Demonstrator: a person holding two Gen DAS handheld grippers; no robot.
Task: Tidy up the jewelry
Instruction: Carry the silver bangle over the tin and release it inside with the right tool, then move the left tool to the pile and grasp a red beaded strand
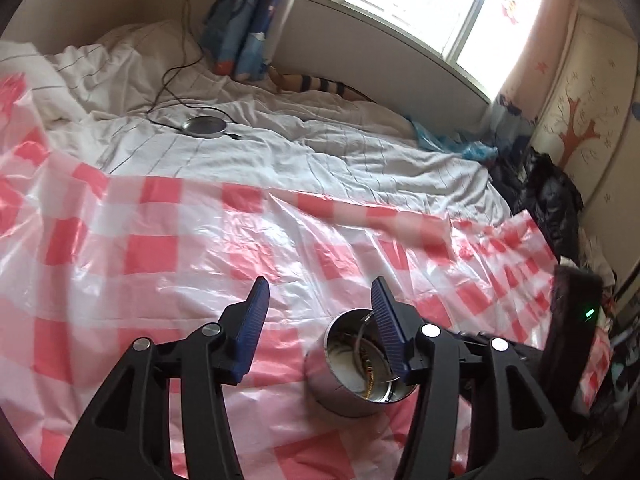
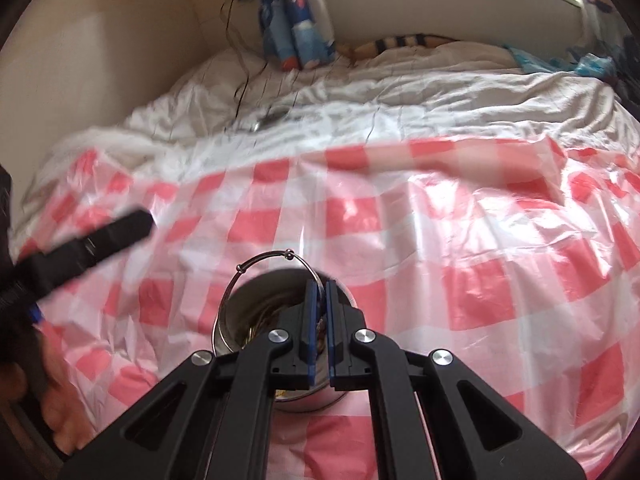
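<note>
Jewelry sits in the round metal tin [image 1: 354, 372], which stands upright on the pink-and-white checked plastic sheet [image 1: 160, 216] over the bed. Your left claw [image 1: 318, 298] is spread, with nothing between its blue pads [image 1: 256, 320]; the tin is low and to the right of it, partly behind the right pad, and I cannot tell if that pad touches the rim. Your right claw [image 2: 320, 292] is pressed together on a thin silver bangle [image 2: 272, 260], which carries small beads and rises out of the tin [image 2: 240, 320] in front of the tips. The tin is directly under this claw, and gold-coloured pieces [image 2: 256, 330] lie inside it. To the left of the right claw you see the other gripper, blurred, and a hand [image 2: 56, 392] under it. Far beyond both claws, on the white sheet [image 1: 280, 152], rests a round silver dish [image 1: 204, 126] with a black cable [image 1: 176, 76] beside it.
</note>
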